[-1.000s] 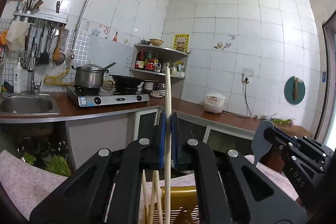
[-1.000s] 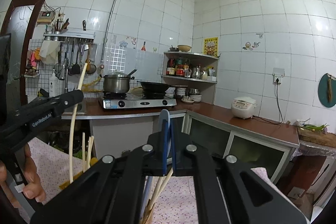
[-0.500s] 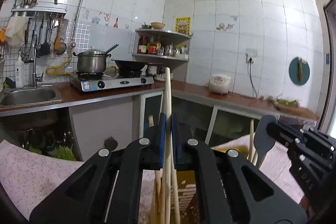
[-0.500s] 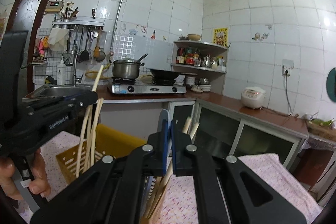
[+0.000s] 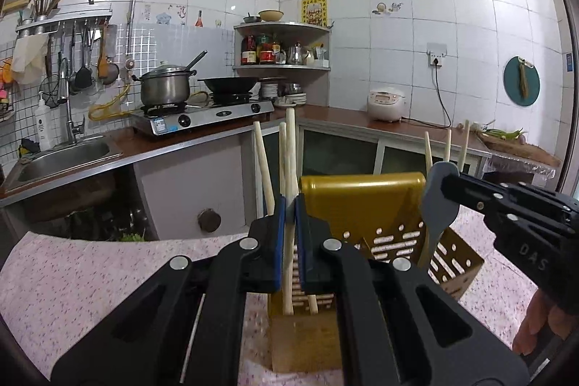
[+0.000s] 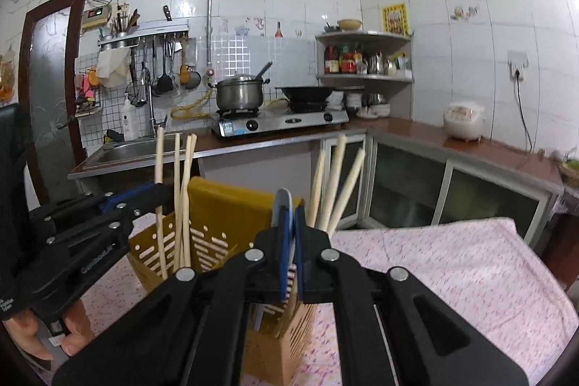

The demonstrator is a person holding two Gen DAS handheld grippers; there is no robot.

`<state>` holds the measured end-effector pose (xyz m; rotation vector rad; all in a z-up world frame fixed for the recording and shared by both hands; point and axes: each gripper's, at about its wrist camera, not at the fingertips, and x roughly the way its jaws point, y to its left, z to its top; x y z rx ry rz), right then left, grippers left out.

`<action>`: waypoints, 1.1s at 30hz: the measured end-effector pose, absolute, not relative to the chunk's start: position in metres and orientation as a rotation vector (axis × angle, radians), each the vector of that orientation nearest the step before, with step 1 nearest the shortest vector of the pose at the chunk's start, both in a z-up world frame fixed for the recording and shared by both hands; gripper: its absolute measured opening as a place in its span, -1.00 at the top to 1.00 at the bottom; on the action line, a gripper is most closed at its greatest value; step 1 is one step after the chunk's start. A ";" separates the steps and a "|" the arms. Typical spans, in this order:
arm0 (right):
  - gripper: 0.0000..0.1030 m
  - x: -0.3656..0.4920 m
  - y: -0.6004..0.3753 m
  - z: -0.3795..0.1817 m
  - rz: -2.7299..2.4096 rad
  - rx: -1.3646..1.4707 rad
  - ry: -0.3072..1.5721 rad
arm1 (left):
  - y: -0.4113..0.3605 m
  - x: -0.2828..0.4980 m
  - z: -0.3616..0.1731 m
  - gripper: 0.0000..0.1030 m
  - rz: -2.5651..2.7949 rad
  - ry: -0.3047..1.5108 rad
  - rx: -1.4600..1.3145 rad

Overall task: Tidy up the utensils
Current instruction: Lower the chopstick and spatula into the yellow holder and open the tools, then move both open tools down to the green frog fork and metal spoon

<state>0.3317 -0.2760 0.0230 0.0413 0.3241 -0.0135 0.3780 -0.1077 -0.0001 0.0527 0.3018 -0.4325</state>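
Note:
A yellow slotted utensil holder [image 5: 362, 201] [image 6: 224, 205] stands on the pink-patterned tablecloth [image 5: 72, 277]. My left gripper [image 5: 288, 207] [image 6: 163, 190] is shut on a wooden chopstick [image 5: 289, 147] [image 6: 159, 161]. The chopstick's lower end reaches down into the holder's left compartment beside other chopsticks [image 5: 262, 161]. My right gripper [image 6: 292, 216] [image 5: 448, 183] is shut on a grey spoon [image 6: 281, 205] [image 5: 436, 208], with the handle pointing down into the holder's right side. More chopsticks [image 6: 336, 183] lean in the compartment behind the spoon.
Behind the table runs a brown counter [image 5: 336, 114] with a sink [image 5: 61, 158], a gas stove [image 5: 202, 118] carrying a pot and a wok, and a rice cooker [image 5: 385, 100]. A person's hand [image 6: 32, 339] holds the left gripper. The tablecloth [image 6: 452, 270] stretches right of the holder.
Both grippers have sunk with their utensils, and the views have tipped down. The yellow holder has risen into full view, and the chopstick and spoon now reach into it.

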 end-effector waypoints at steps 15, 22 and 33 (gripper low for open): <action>0.55 0.306 -0.289 0.030 0.036 0.132 0.400 | -0.063 0.333 0.039 0.43 -0.336 0.367 -0.033; -0.06 0.265 -0.295 0.047 0.017 0.116 0.396 | -0.041 0.292 0.037 -0.40 -0.269 0.460 -0.004; -0.74 0.201 -0.308 0.038 -0.089 0.117 0.509 | -0.041 0.226 0.012 -0.90 -0.293 0.625 0.014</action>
